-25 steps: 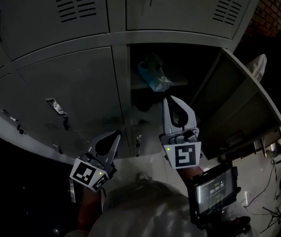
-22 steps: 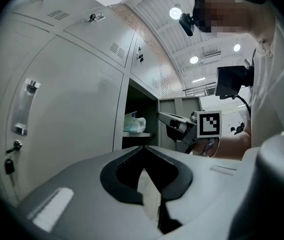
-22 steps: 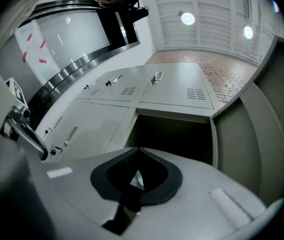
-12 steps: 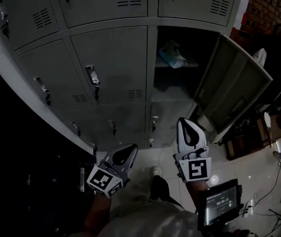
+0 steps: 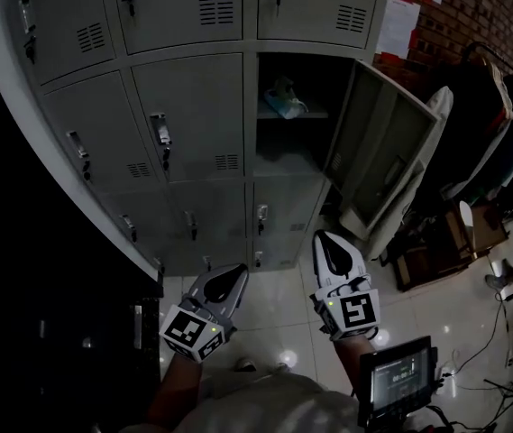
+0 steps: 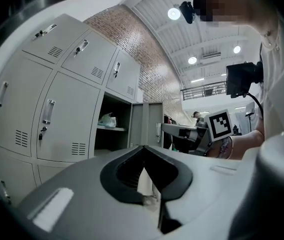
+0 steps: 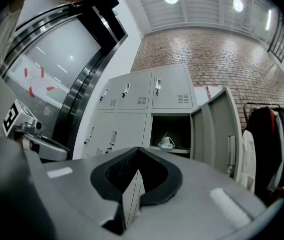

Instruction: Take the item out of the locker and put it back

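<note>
The item, a pale crumpled bag (image 5: 283, 100), lies on the shelf inside the open grey locker (image 5: 294, 156); it also shows in the left gripper view (image 6: 107, 120) and the right gripper view (image 7: 166, 143). The locker door (image 5: 380, 165) stands swung out to the right. My left gripper (image 5: 234, 271) and right gripper (image 5: 322, 238) hang low, well short of the locker, over the tiled floor. Both are shut with nothing between the jaws (image 6: 143, 150) (image 7: 139, 150). They point toward the locker bank.
Closed lockers (image 5: 184, 120) fill the wall left of and above the open one. Clothes hang on a rack (image 5: 499, 124) at the right by a brick wall. A small screen (image 5: 395, 382) sits below my right gripper. Cables (image 5: 508, 382) lie on the floor.
The open locker has drawn away and up in the head view. Both grippers are now farther from it and lower, still shut and empty.
</note>
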Motion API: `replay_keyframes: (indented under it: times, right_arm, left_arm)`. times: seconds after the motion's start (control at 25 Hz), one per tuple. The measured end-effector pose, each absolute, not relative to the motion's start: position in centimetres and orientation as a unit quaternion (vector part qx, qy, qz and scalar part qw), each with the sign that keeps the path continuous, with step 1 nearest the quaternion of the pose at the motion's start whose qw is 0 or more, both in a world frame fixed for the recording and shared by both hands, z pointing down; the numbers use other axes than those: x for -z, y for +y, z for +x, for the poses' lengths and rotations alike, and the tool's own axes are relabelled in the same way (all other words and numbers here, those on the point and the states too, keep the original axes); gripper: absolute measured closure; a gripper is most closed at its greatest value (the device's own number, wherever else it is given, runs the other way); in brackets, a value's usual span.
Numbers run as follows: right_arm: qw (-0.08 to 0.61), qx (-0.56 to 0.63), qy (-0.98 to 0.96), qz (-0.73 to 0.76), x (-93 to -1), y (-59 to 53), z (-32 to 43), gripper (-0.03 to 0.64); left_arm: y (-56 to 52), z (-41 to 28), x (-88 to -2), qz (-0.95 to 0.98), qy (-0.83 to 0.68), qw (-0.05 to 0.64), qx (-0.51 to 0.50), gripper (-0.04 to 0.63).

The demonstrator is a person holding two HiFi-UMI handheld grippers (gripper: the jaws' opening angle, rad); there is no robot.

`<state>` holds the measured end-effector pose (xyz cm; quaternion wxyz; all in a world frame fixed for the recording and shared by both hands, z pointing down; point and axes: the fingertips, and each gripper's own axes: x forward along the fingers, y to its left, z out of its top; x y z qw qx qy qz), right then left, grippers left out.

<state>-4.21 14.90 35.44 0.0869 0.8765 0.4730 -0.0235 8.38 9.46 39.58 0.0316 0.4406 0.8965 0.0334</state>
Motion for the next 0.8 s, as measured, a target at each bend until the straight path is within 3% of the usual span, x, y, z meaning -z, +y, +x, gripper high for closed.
replay_keyframes:
  times: [0.8]
  right_arm:
    - [0.11,0.011,0.405,0.907,-35.0,8.9,-7.6,0.617]
  left_arm:
    - [5.1,1.8,-37.4,0.466,0.884,0.042,-0.006,0.595]
